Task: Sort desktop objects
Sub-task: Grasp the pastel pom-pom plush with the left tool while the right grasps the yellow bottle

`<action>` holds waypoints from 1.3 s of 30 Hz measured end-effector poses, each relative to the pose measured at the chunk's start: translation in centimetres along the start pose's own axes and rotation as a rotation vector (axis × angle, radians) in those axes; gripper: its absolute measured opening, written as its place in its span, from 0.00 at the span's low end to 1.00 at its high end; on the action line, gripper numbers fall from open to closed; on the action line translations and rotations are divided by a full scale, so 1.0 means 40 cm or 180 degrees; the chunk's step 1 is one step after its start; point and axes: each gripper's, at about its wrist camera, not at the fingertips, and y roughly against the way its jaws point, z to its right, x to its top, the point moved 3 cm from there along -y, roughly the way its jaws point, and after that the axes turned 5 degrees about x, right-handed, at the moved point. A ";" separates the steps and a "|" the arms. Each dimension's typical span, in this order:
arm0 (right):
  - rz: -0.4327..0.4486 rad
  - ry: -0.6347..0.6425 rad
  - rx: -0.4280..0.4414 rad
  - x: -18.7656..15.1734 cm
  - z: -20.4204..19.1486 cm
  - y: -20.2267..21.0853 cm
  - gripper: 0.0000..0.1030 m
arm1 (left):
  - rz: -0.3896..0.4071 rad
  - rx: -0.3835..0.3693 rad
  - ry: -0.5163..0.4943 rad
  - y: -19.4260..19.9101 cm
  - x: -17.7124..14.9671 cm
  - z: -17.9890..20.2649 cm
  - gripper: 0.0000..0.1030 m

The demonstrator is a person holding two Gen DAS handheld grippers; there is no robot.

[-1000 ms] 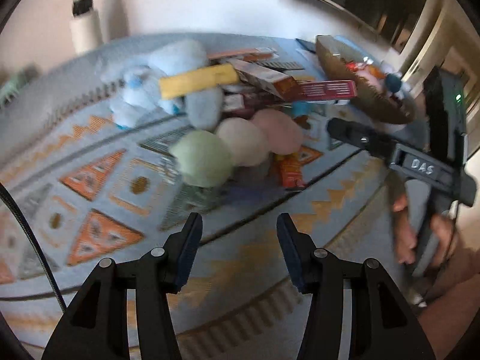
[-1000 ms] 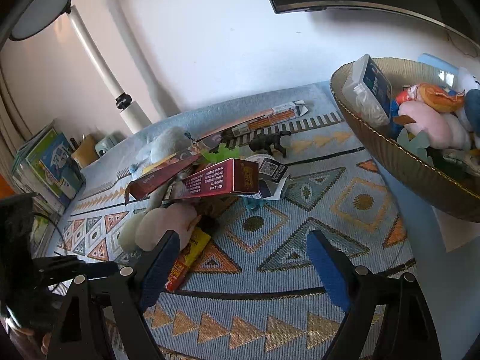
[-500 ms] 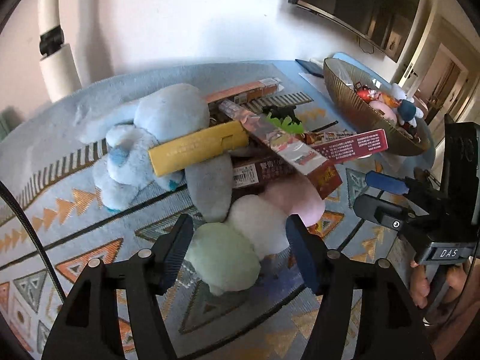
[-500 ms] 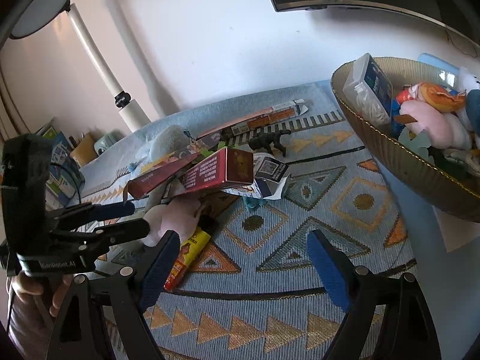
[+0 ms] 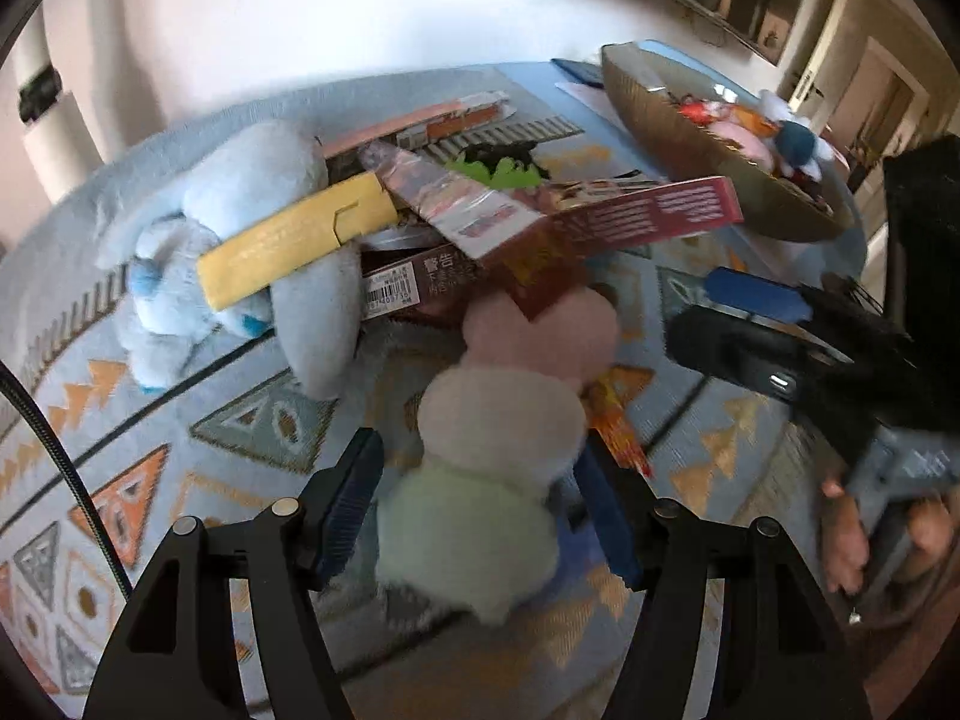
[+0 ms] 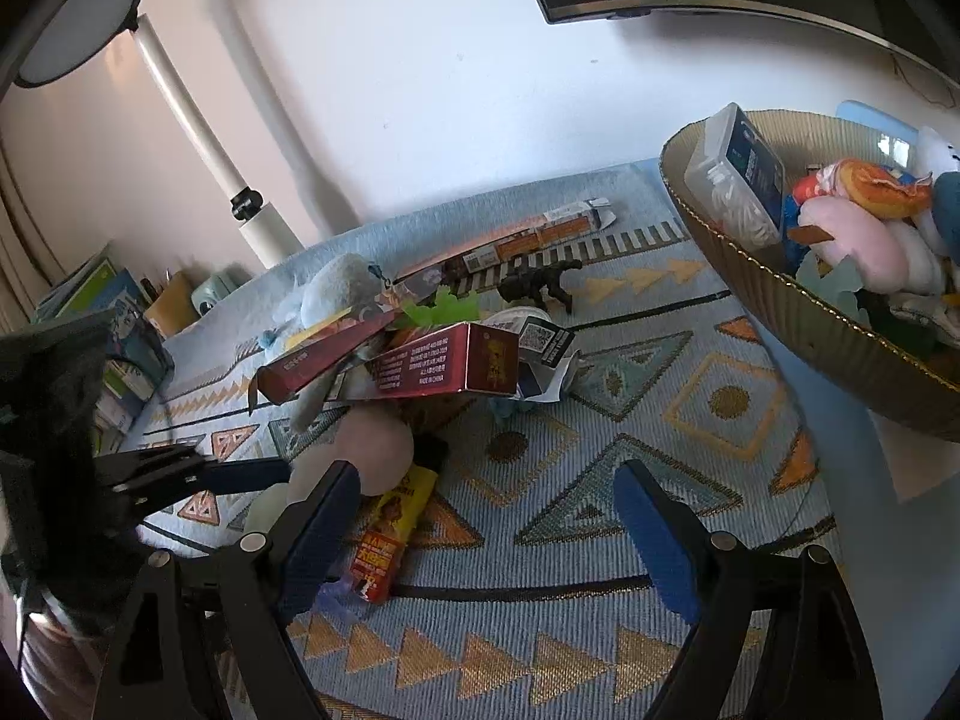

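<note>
Plush of three soft round segments, pale green, cream and pink (image 5: 498, 438), lies on the table at the near edge of the clutter pile, its green end nearest the left claw (image 5: 480, 507). That claw is spread wide with a blue-padded finger on either side of the green and cream segments; whether the pads touch the plush cannot be told, and it grips nothing firmly. In the right wrist view the same plush (image 6: 372, 450) shows partly behind the right claw's left finger.

Just behind the plush's pink end rests a long dark-red cardboard box (image 5: 636, 222), propped over a brown box with a barcode label (image 5: 414, 288). Left of these lies a light-blue stuffed animal (image 5: 240, 228) with a flat yellow carton (image 5: 294, 240) laid across it. A red-and-yellow snack wrapper (image 6: 390, 528) lies beside the plush's right side. Beyond the pile stands a small dark toy dinosaur (image 6: 540, 285).

Right claw (image 6: 486, 531) hangs wide open over the patterned blue woven cloth (image 6: 600, 420) covering the table, holding nothing. Far right of the plush sits a golden ribbed basket (image 6: 798, 318) filled with soft toys and a clear plastic box.
</note>
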 end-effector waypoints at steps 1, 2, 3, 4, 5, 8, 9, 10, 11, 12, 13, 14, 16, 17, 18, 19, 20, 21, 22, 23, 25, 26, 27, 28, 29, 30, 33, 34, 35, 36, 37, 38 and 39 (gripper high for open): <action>0.0009 0.0002 0.0005 0.001 0.000 0.002 0.83 | 0.0027 -0.0016 -0.0017 -0.001 0.001 -0.002 0.61; 0.0019 0.0003 0.0013 0.001 -0.001 0.004 0.83 | 0.0048 -0.0012 -0.0010 -0.004 0.003 0.001 0.61; 0.0025 0.0006 0.0022 0.001 -0.001 0.006 0.83 | 0.0069 0.0016 -0.0007 -0.005 0.003 0.004 0.61; 0.0026 0.0008 0.0027 0.002 -0.002 0.006 0.83 | 0.0095 0.0050 -0.0005 -0.005 0.002 0.007 0.61; 0.0029 0.0012 0.0030 0.002 -0.002 0.006 0.83 | 0.0141 0.0116 -0.0023 -0.003 -0.002 0.012 0.55; 0.0020 0.0038 0.0036 0.001 -0.007 0.005 0.83 | 0.0208 0.0161 -0.0002 0.011 -0.018 0.010 0.48; 0.0007 0.0061 0.0045 0.000 -0.011 0.003 0.83 | 0.0221 0.0135 0.0058 0.019 -0.026 0.004 0.48; -0.0020 0.0090 0.0043 -0.002 -0.016 0.000 0.83 | 0.0247 0.0128 0.0132 0.029 -0.038 -0.003 0.45; -0.0047 0.0127 0.0037 -0.005 -0.022 -0.004 0.83 | 0.0257 0.0136 0.0189 0.035 -0.045 -0.012 0.45; -0.0070 0.0195 0.0013 -0.008 -0.030 -0.007 0.83 | 0.0253 0.0143 0.0274 0.044 -0.061 -0.023 0.45; -0.0079 0.0261 -0.0011 -0.010 -0.039 -0.009 0.83 | 0.0249 0.0146 0.0351 0.050 -0.071 -0.032 0.45; -0.0088 0.0344 -0.0028 -0.012 -0.050 -0.011 0.83 | 0.0243 0.0156 0.0456 0.062 -0.085 -0.045 0.45; -0.0125 0.0447 -0.0040 -0.017 -0.063 -0.017 0.83 | 0.0231 0.0213 0.0587 0.078 -0.107 -0.063 0.45; -0.0169 0.0504 -0.0058 -0.021 -0.070 -0.024 0.83 | 0.0232 0.0284 0.0695 0.091 -0.124 -0.080 0.45; -0.0201 0.0528 -0.0079 -0.023 -0.073 -0.029 0.83 | 0.0233 0.0329 0.0764 0.097 -0.134 -0.092 0.45; -0.0242 0.0545 -0.0105 -0.024 -0.074 -0.035 0.83 | 0.0238 0.0385 0.0850 0.106 -0.146 -0.108 0.45; -0.0290 0.0551 -0.0112 -0.025 -0.075 -0.042 0.83 | 0.0248 0.0425 0.0894 0.112 -0.155 -0.119 0.45; -0.0345 0.0536 -0.0094 -0.028 -0.078 -0.047 0.83 | 0.0282 0.0501 0.0953 0.120 -0.166 -0.133 0.45; -0.0385 0.0518 -0.0090 -0.030 -0.080 -0.052 0.83 | 0.0317 0.0535 0.0996 0.123 -0.174 -0.141 0.45; -0.0447 0.0490 -0.0127 -0.033 -0.085 -0.060 0.83 | 0.0362 0.0523 0.1045 0.128 -0.184 -0.150 0.45; -0.0508 0.0483 -0.0201 -0.038 -0.098 -0.072 0.83 | 0.0412 0.0489 0.1099 0.133 -0.192 -0.157 0.45; -0.0539 0.0501 -0.0293 -0.040 -0.110 -0.082 0.83 | 0.0433 0.0496 0.1107 0.132 -0.194 -0.156 0.45; -0.0565 0.0539 -0.0369 -0.040 -0.119 -0.091 0.83 | 0.0445 0.0505 0.1101 0.131 -0.194 -0.156 0.45; -0.0588 0.0590 -0.0447 -0.039 -0.129 -0.100 0.83 | 0.0464 0.0516 0.1083 0.130 -0.194 -0.155 0.45; -0.0606 0.0629 -0.0514 -0.039 -0.136 -0.107 0.83 | 0.0478 0.0521 0.1075 0.129 -0.195 -0.154 0.45; -0.0619 0.0659 -0.0560 -0.038 -0.143 -0.114 0.83 | 0.0497 0.0525 0.1074 0.130 -0.197 -0.152 0.45; -0.0659 0.0682 -0.0618 -0.037 -0.151 -0.131 0.82 | 0.0529 0.0524 0.1077 0.129 -0.196 -0.152 0.45; -0.0644 0.0704 -0.0657 -0.036 -0.153 -0.135 0.82 | 0.0537 0.0526 0.1079 0.130 -0.196 -0.153 0.45; -0.0637 0.0724 -0.0680 -0.036 -0.155 -0.138 0.80 | 0.0544 0.0536 0.1078 0.131 -0.198 -0.152 0.45; -0.0630 0.0744 -0.0709 -0.037 -0.156 -0.139 0.77 | 0.0546 0.0554 0.1068 0.131 -0.198 -0.151 0.45; -0.0617 0.0765 -0.0739 -0.035 -0.157 -0.141 0.75 | 0.0544 0.0573 0.1053 0.129 -0.197 -0.148 0.46; -0.0605 0.0780 -0.0756 -0.035 -0.157 -0.143 0.74 | 0.0537 0.0605 0.1026 0.127 -0.195 -0.144 0.46; -0.0595 0.0778 -0.0757 -0.034 -0.157 -0.143 0.71 | 0.0533 0.0617 0.1015 0.126 -0.194 -0.143 0.46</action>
